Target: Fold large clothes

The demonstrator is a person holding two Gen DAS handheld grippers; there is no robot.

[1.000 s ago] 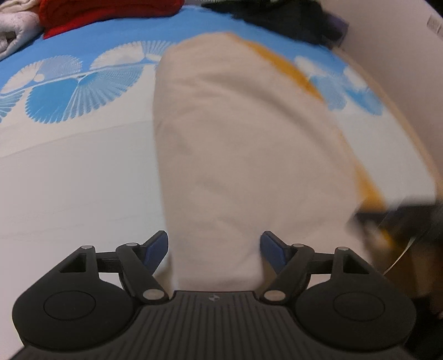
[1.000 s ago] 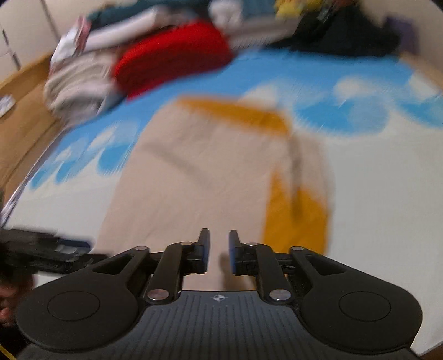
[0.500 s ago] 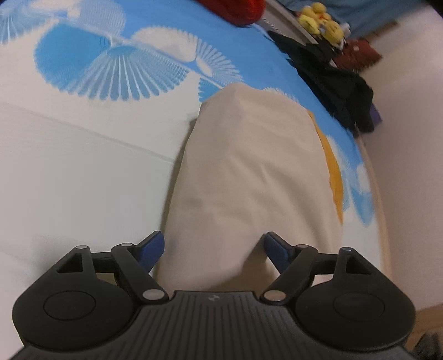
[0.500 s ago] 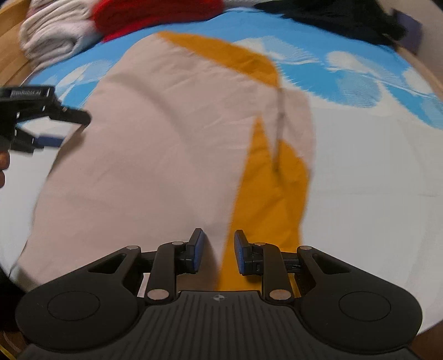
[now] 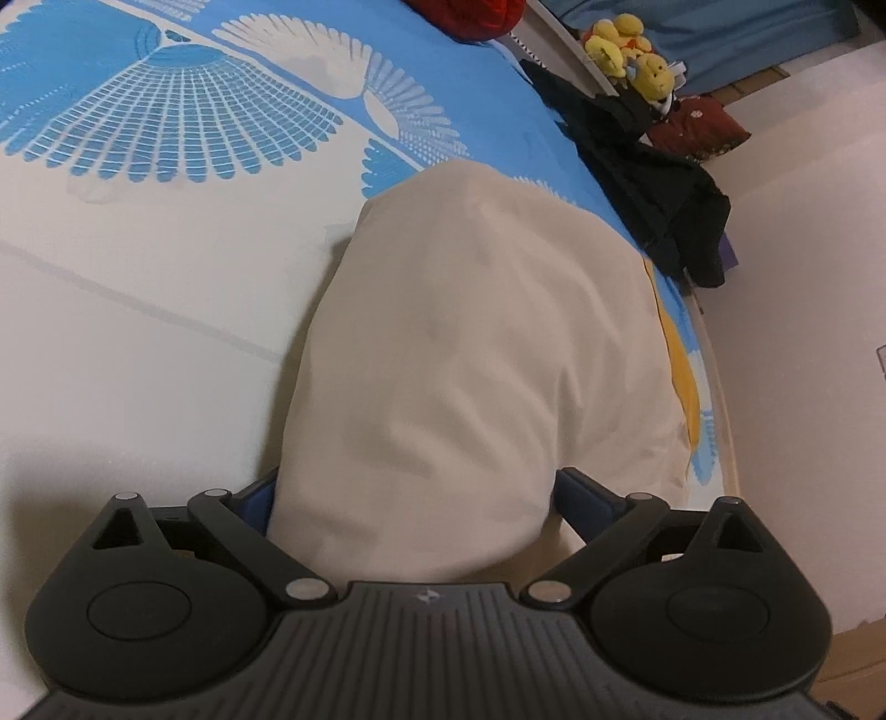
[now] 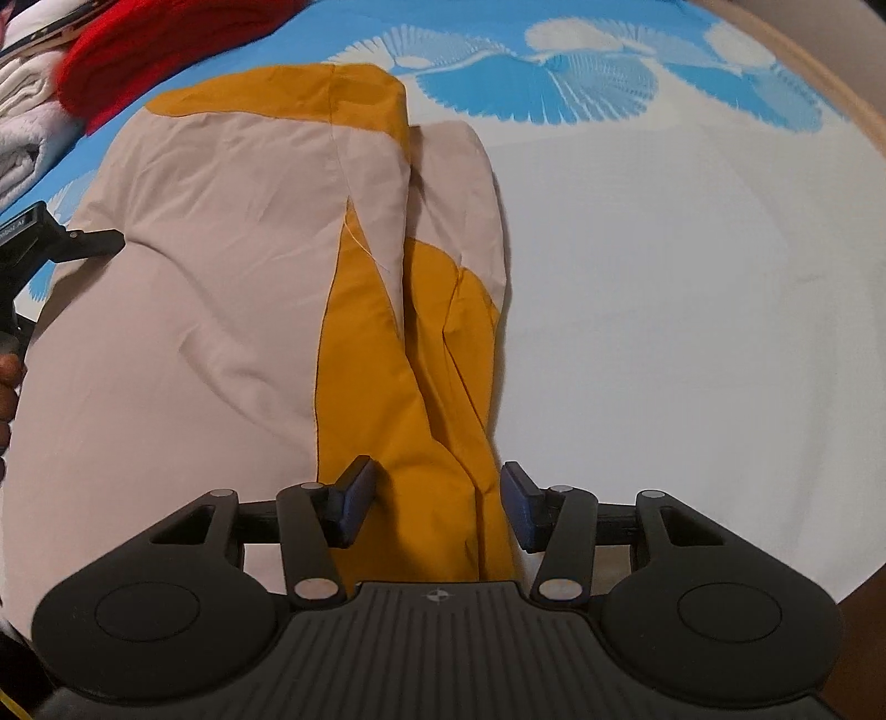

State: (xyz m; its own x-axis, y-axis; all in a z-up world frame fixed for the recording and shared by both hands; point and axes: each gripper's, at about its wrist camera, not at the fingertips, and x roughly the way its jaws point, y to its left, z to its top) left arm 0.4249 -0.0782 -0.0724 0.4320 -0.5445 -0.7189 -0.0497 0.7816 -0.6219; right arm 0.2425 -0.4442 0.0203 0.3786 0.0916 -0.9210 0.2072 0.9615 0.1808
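A large beige and mustard-yellow garment (image 6: 221,277) lies partly folded on the bed. In the left wrist view its beige side (image 5: 476,360) fills the middle. My left gripper (image 5: 415,498) is open, with the garment's near edge between its fingers. It also shows at the left edge of the right wrist view (image 6: 61,243). My right gripper (image 6: 437,498) is open, its blue pads either side of the yellow fold (image 6: 432,387) at the garment's near end.
The bed sheet (image 6: 664,277) is white with a blue fan pattern. A red garment (image 6: 166,50) and white folded clothes (image 6: 22,122) lie at the far left. Black clothes (image 5: 653,183) and yellow plush toys (image 5: 626,50) lie by the wall. The bed's wooden edge (image 6: 803,61) runs on the right.
My right gripper has opened from nearly shut and moved closer over the yellow fold. My left gripper stayed open and moved in on the beige edge, turning toward the wall.
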